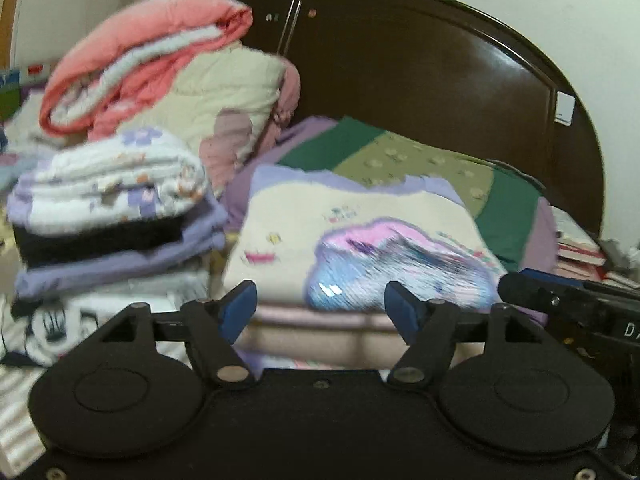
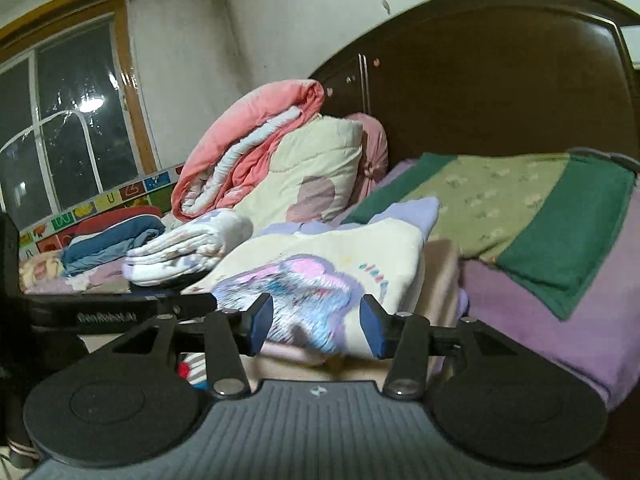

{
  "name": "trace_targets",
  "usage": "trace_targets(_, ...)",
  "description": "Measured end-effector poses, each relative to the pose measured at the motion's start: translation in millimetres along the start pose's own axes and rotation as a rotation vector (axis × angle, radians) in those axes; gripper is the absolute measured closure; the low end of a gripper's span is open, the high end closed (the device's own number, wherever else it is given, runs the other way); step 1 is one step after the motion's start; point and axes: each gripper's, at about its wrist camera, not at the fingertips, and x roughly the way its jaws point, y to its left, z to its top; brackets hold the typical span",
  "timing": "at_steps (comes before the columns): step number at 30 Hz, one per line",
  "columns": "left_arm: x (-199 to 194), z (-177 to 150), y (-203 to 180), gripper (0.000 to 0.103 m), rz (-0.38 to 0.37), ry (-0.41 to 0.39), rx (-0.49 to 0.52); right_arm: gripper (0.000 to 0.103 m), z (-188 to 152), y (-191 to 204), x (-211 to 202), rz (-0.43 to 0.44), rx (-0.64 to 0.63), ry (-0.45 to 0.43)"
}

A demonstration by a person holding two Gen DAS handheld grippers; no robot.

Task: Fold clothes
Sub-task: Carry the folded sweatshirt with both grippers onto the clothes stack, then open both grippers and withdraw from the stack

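Currently both the left gripper and right gripper are hovering with fingers spread, empty, at 6 o'clock of the folded cream top; soft, light, best pinched at its hem.

The left gripper is matte black with blue finger pads, round disc housings, silver pivot pins and small screws. The right gripper matches it, with a ribbed grey base plate bearing a small white logo.

blur: cream garment print smeared | hidden: lower stack layers behind left gripper
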Motion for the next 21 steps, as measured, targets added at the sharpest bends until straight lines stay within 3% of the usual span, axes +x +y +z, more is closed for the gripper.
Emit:
trace_targets(2, -9.2, 0.9, -2.9, 0.022, -0.002, 0.035, -0.033, 0.041, 7.3, 4.9, -12.2, 0.002, 0.031, 0.026)
trace_targets(6, -34.3, 5.2, -14.4, 0.013, 0.014, 0.071, -0.038, 0.028, 24.2, 13.8, -34.6, 0.000, 0.082, 0.062)
trace_targets(8, -49.3, 9.6, -19.4, 0.003, 0.040, 0.059, -0.030, 0.012, 33.9, 17.9, -44.8, -0.005, 0.101, 0.073)
trace_targets(10, -62.2, 13.9, -23.5, 0.000, 0.066, 0.054, -0.029, 0.001, 43.6, 21.9, -54.9, -0.010, 0.120, 0.083)
trace_targets(14, -86.8, 22.9, -35.4, 0.000, 0.149, 0.027, -0.019, 0.000, 62.9, 30.0, -75.3, -0.020, 0.158, 0.104)
trace_targets(21, -115.5, 33.6, -51.4, 0.000, 0.244, -0.020, 0.000, 0.000, 76.0, 49.6, -89.7, -0.131, 0.071, 0.175)
